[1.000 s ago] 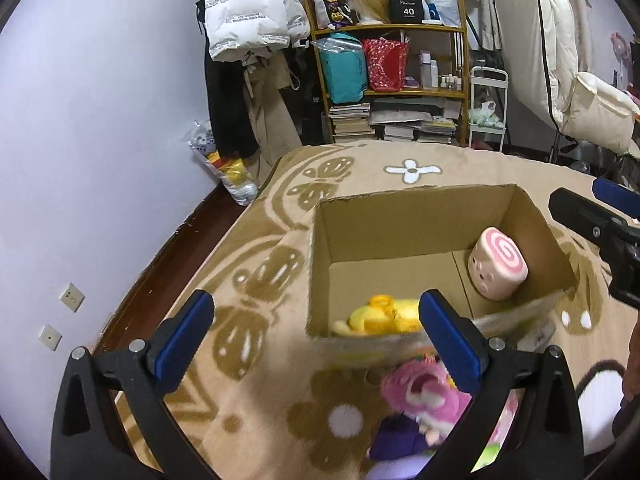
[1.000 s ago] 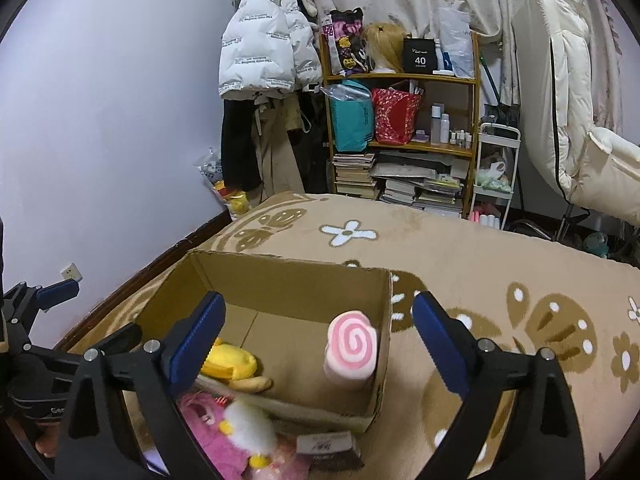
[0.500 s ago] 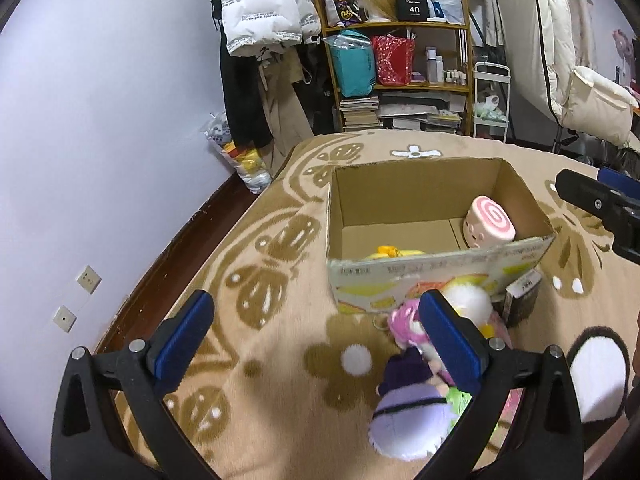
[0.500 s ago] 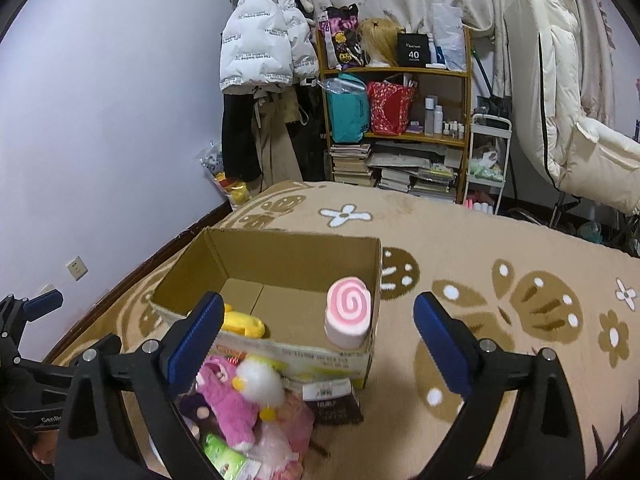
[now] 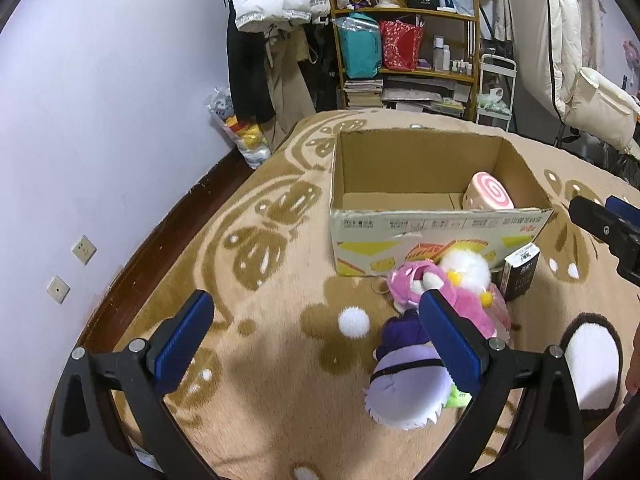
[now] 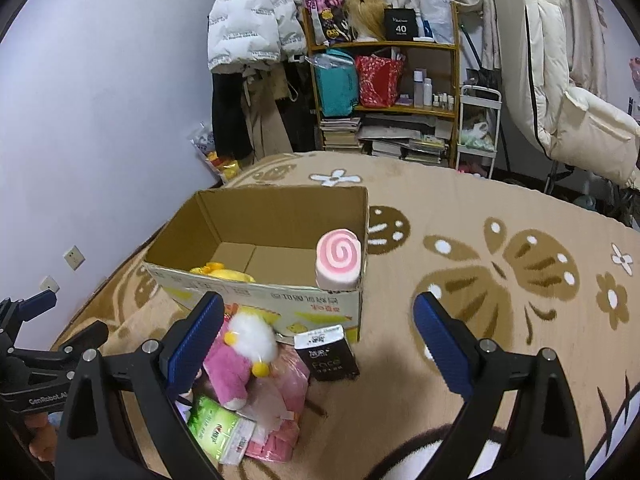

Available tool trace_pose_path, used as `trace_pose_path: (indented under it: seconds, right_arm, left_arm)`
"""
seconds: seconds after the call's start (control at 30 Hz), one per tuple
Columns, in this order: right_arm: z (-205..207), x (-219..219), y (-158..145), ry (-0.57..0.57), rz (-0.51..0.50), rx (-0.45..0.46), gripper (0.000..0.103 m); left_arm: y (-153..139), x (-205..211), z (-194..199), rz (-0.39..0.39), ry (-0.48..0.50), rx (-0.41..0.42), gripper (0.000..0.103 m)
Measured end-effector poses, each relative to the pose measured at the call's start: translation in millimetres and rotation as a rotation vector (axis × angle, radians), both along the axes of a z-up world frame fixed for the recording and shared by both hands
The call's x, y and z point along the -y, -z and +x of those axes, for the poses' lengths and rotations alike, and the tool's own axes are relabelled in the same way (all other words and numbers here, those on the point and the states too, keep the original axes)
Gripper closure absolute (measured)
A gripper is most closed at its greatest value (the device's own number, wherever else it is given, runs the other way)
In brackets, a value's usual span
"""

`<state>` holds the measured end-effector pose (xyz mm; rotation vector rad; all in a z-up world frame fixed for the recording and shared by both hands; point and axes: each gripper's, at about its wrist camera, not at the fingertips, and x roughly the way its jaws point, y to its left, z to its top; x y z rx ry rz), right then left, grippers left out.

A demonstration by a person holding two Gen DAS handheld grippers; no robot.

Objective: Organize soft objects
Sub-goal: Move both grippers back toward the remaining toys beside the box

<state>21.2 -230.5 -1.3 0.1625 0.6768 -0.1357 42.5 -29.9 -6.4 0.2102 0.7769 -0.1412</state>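
Toys lie in a loose heap on the carpet just in front of the cardboard box, and we judge ourselves between picks: both tools hang empty above the pile. Our left hand-held gripper has its blue pads spread wide with nothing between them, and our right hand-held gripper is just as far apart and bare.

Inside the box a pink swirl cushion leans in the right corner, and a yellow plush shows over the near wall at the left. Outside, touching the box front, lies a pink plush with a white fluffy head; beside it, nearer us, is a purple doll, partly hidden behind our left tool's right finger.

Next we probably lower one tool over a toy, close on its soft body, and lift it over the near wall.

A black tissue pack, a green packet and a pink bag crowd the heap, so a careless pinch could catch them too. A shelf and hanging coats stand well beyond.
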Motion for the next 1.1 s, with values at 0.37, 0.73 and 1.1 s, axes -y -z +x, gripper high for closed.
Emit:
trace_pose_path:
  seconds: [0.37,0.73,1.1]
  right_arm:
    - [12.9,0.5,17.2,-0.001,-0.003,-0.056,0.003]
    - [25.8,2.6,35.1,-0.012,0.011,-0.12,0.003]
    - [37.9,0.0,54.0,-0.017,-0.004,-0.187,0.003]
  left_arm:
    - [19.4,0.3,6.0,0.004,0.013,-0.082,0.002]
    - [35.0,6.0,13.0,0.012,0.029,-0.133,0.002]
    - [53.7,15.2,16.0,0.015,0.058,-0.203,0.002]
